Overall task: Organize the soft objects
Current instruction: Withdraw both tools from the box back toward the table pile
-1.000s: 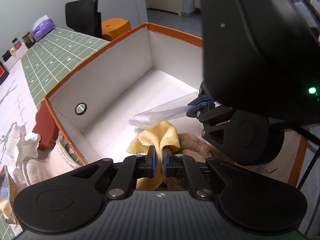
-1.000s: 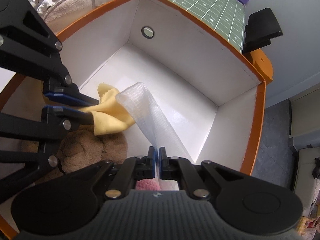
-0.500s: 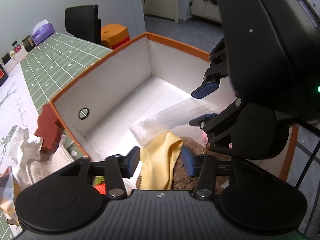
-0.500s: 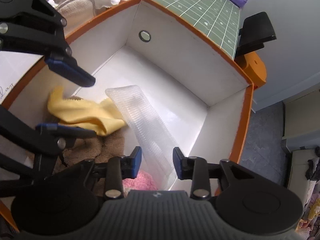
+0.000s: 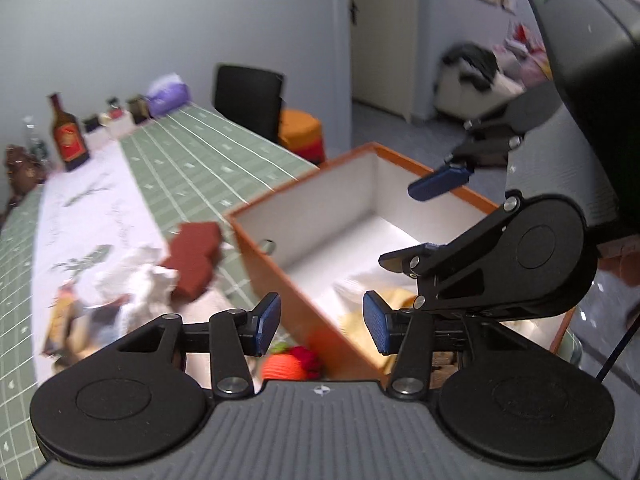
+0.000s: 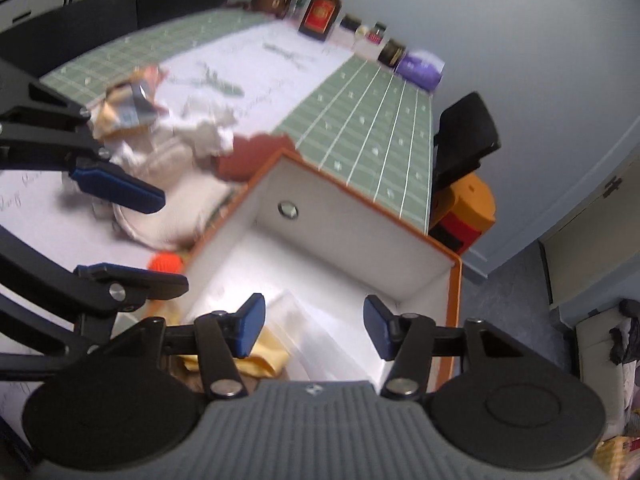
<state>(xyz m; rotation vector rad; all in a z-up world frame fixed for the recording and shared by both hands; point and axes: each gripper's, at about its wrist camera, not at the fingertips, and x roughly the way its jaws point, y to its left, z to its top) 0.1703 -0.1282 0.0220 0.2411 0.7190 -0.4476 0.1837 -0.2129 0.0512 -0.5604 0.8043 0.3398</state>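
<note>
An orange box with white inside walls stands at the table's edge. In it lie a yellow cloth and a white mesh piece. My left gripper is open and empty above the box's near wall. My right gripper is open and empty above the box; it also shows in the left wrist view. A pile of soft things lies beside the box: a dark red sponge, white crumpled cloth, a beige towel, an orange knitted toy.
The table has a green checked cloth and a white runner. Bottles and jars and a purple pack stand at its far end. A black chair and an orange stool stand behind the box.
Both grippers opened, dropping the yellow cloth and the white mesh piece into the box, then rose up and back. The views now take in the table.
</note>
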